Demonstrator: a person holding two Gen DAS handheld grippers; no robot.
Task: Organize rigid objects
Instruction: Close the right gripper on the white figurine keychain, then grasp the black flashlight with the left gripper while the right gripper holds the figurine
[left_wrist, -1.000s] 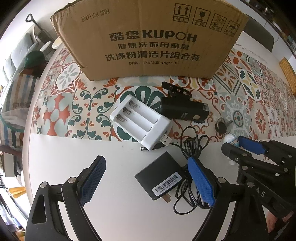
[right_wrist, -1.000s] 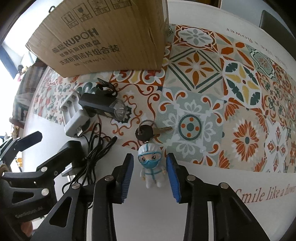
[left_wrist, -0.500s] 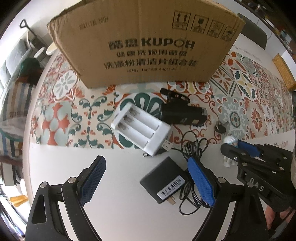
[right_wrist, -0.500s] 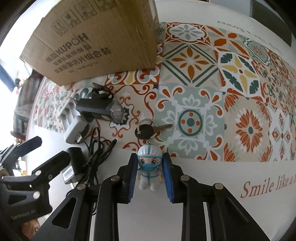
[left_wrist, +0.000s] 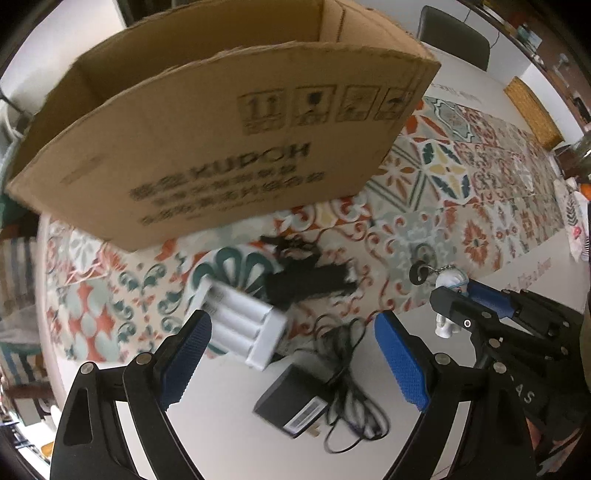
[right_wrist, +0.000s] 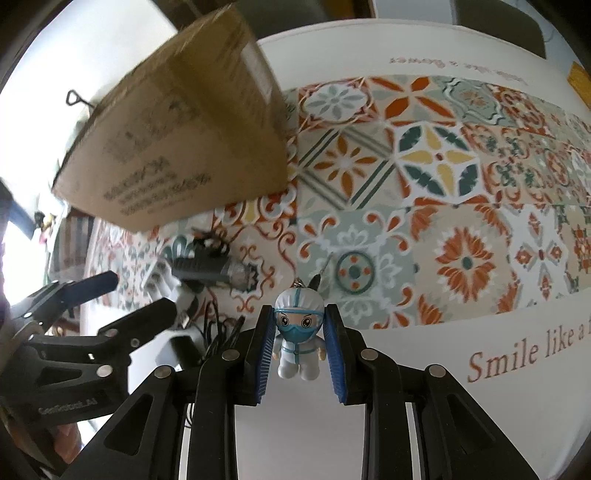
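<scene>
Your right gripper (right_wrist: 299, 347) is clenched on the figurine keychain (right_wrist: 298, 332), pads pressing both its sides, with the key (left_wrist: 419, 275) trailing from its chain toward the patterned runner near the table's front edge. You appear to be at the pick-up step, and the open cardboard box (left_wrist: 221, 158) on the runner is the likely destination. Your left gripper (left_wrist: 291, 354) hangs released above the battery charger (left_wrist: 243, 328) and power adapter (left_wrist: 295, 402). Next, lift clear so the dangling key doesn't snag.
</scene>
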